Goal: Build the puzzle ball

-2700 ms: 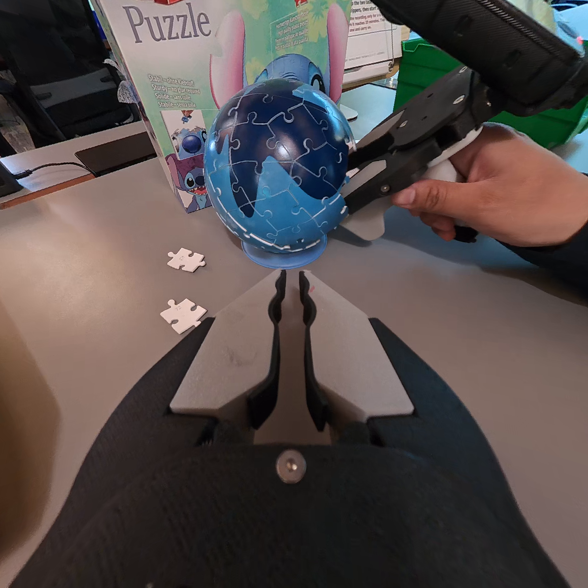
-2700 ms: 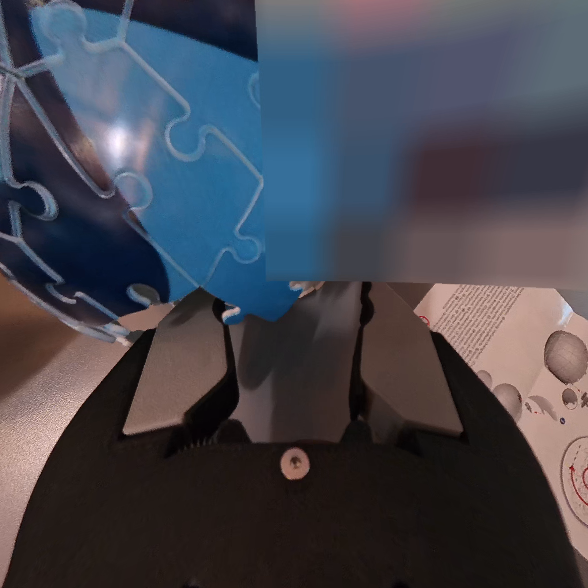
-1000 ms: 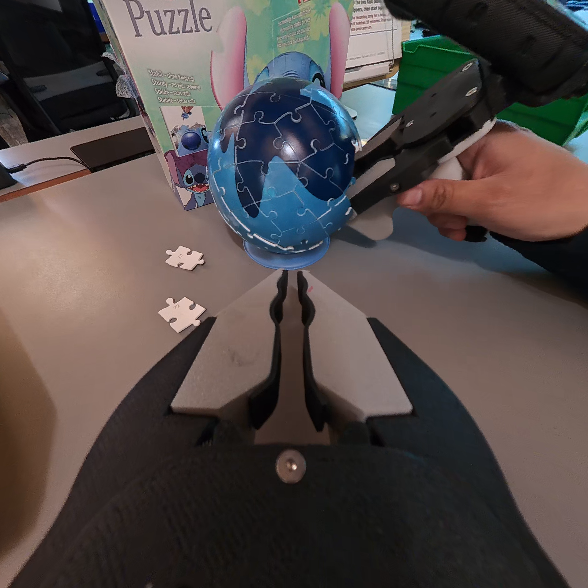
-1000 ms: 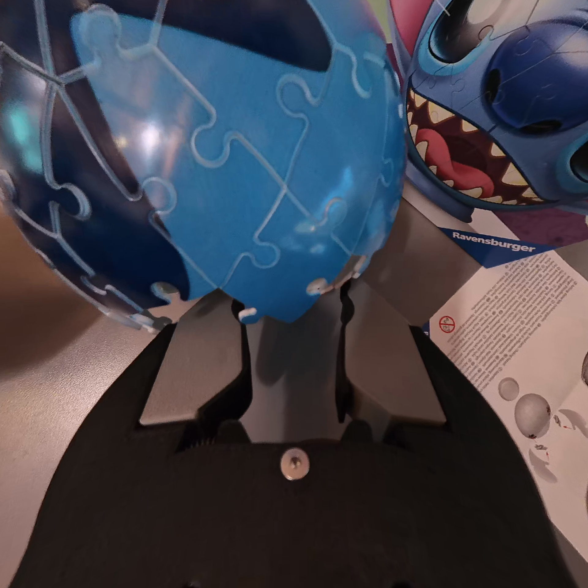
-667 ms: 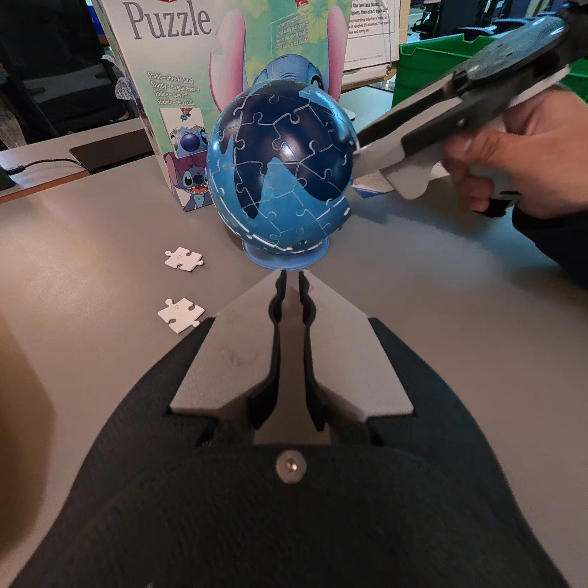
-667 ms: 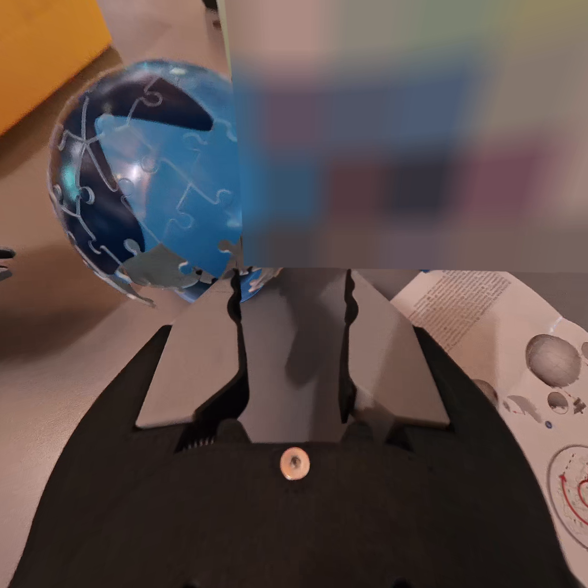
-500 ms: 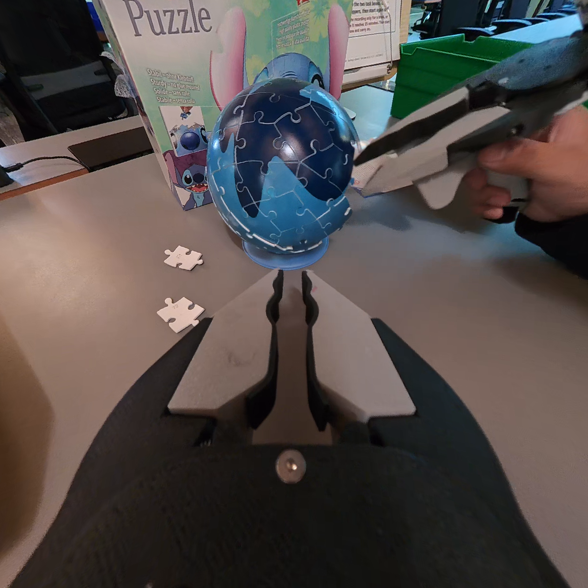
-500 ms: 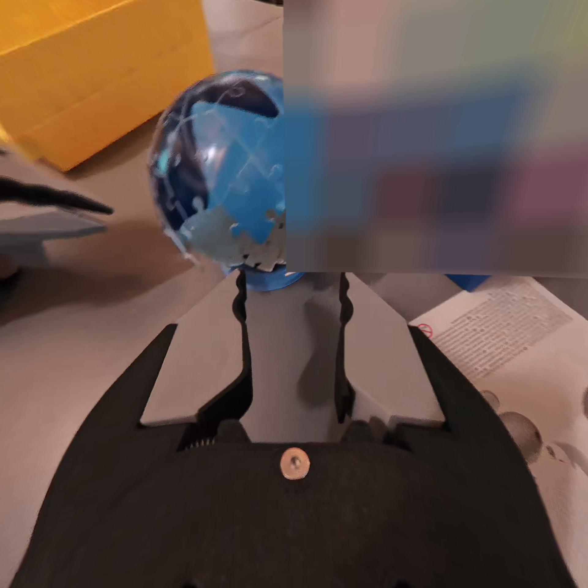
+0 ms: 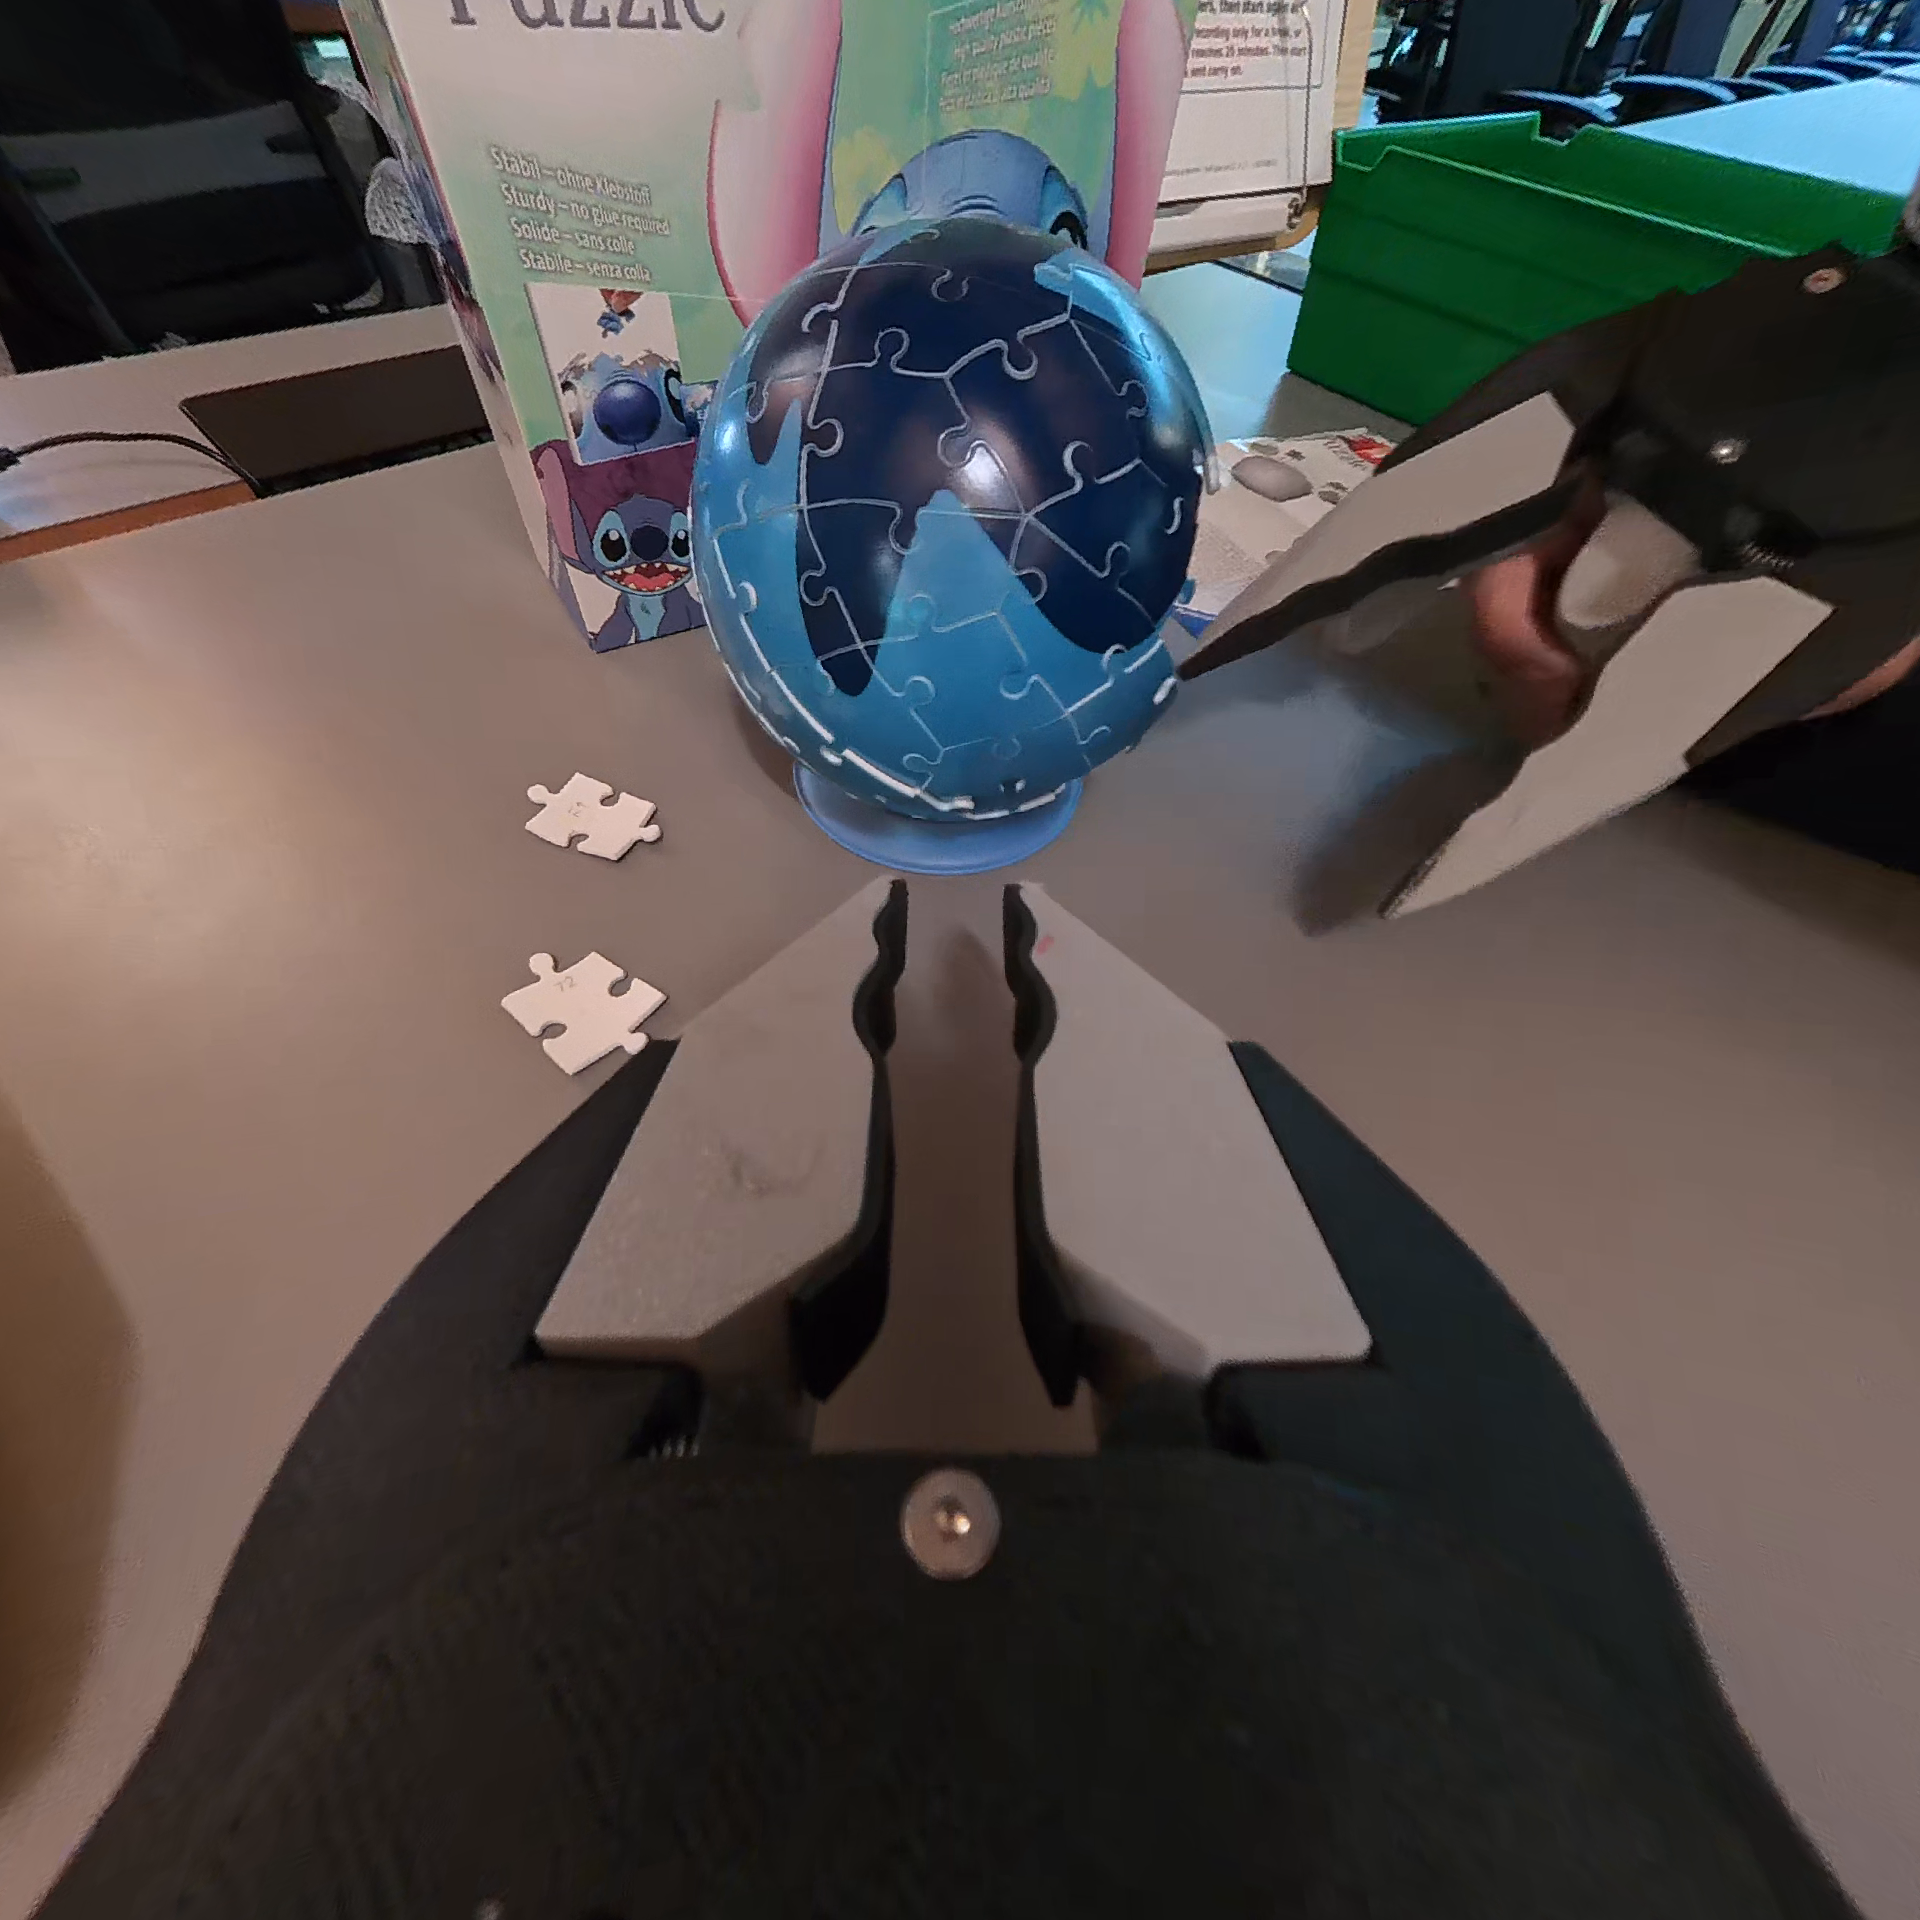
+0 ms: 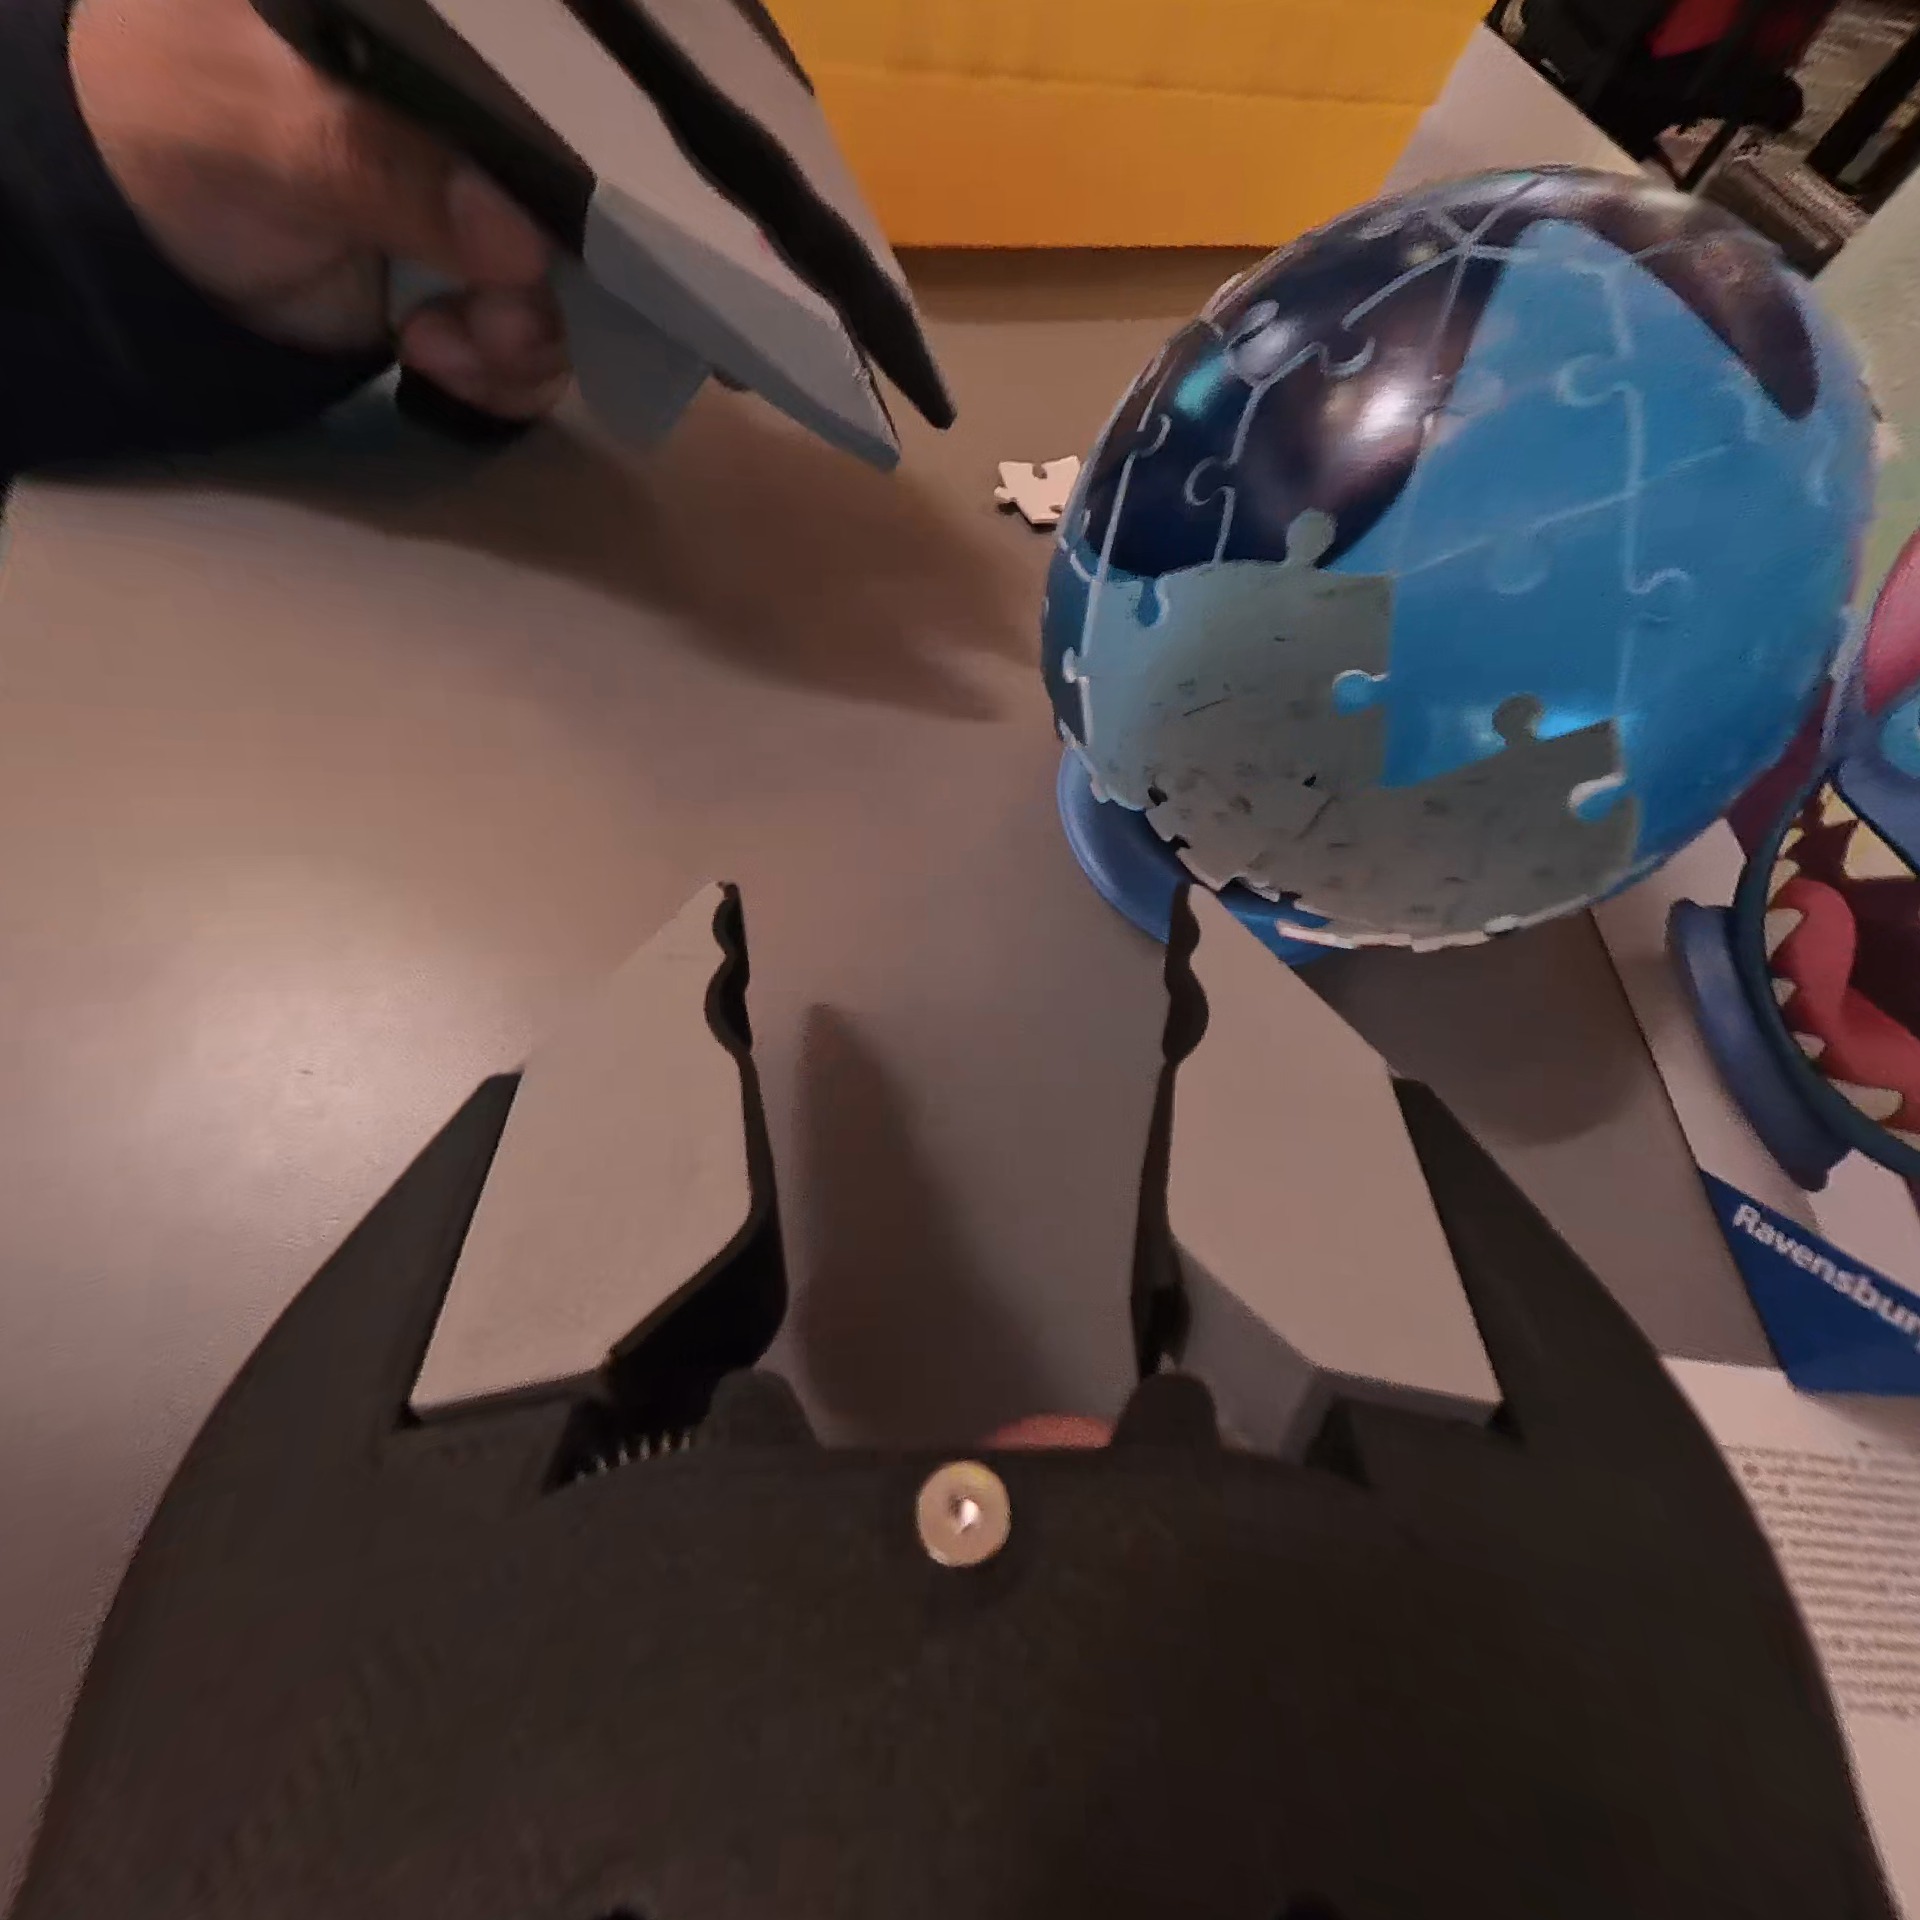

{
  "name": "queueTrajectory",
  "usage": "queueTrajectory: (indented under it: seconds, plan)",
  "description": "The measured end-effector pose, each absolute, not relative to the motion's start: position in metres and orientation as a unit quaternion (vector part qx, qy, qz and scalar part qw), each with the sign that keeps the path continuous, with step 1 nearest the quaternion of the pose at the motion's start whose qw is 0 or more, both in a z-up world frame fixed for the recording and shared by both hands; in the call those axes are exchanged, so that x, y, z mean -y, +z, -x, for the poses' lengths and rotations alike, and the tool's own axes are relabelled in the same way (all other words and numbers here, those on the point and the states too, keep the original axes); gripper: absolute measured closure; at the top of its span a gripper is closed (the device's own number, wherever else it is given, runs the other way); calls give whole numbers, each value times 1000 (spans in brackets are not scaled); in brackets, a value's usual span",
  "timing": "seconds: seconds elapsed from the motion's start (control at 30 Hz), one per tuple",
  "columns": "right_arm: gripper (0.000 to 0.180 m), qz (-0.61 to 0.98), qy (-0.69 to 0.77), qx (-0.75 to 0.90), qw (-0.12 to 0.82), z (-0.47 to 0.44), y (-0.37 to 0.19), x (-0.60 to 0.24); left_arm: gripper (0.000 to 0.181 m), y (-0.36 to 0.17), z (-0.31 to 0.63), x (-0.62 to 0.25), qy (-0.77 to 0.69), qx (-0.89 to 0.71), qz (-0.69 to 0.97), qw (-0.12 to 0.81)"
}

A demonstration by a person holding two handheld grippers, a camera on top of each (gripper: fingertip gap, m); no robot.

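We see the blue puzzle ball (image 9: 951, 540) sitting upright on its round blue stand (image 9: 935, 836) on the grey tabletop (image 9: 312, 727), with a gap low on one side (image 10: 1299, 727). Two loose white pieces (image 9: 592, 814) (image 9: 582, 1008) lie flat beside it.

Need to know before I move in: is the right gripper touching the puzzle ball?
Apart. In the right wrist view the open right gripper is empty, with the puzzle ball off to its side and bare table between its fingers.
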State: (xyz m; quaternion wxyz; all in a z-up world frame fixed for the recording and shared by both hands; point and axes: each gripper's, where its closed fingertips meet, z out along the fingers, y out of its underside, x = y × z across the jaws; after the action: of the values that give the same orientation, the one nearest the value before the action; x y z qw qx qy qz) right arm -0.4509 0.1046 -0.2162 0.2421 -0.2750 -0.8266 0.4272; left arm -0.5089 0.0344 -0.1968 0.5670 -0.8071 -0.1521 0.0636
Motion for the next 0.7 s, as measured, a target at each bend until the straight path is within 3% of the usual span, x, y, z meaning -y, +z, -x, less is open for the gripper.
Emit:
queueTrajectory:
  seconds: [0.33,0.7]
  plan:
    - [100,254,380,854,249,485,-235,-99,166,-198,511,-34,55,161,806,567]
    - [61,241,366,880,185,491,-250,-87,166,-200,510,-35,51,158,810,562]
